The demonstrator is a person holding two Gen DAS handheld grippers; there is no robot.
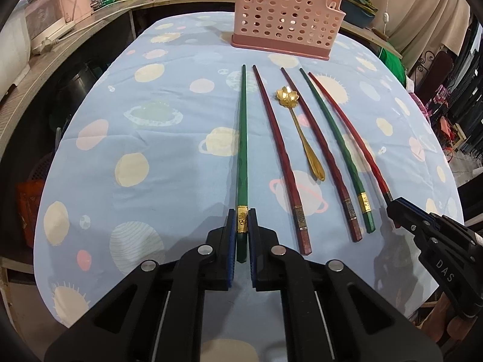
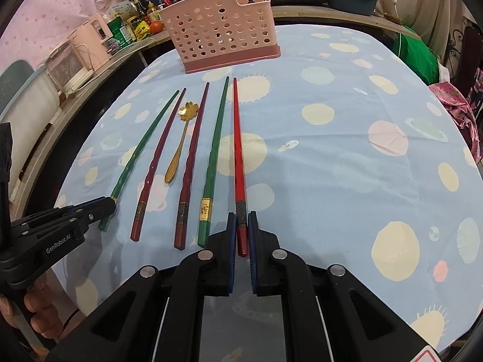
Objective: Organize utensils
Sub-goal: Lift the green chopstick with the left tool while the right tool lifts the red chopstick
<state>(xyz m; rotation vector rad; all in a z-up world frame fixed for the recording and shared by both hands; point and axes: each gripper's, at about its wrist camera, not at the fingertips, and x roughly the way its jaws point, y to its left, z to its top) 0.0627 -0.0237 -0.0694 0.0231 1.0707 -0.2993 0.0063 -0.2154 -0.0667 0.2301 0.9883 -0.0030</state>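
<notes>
Chopsticks, five, and one gold spoon [image 1: 302, 129] lay in a row on the surface just before the pink caddy [image 1: 286, 15]. Left gripper [image 1: 242, 226] fingers were clamped on the green chopstick [image 1: 242, 138] farthest left of the caddy; right gripper [image 2: 241, 226] fingers were clamped on the red chopstick [image 2: 238, 150] farthest right. Step judged: pickup. Next move: lift both, tip upright, lower into the caddy.
</notes>
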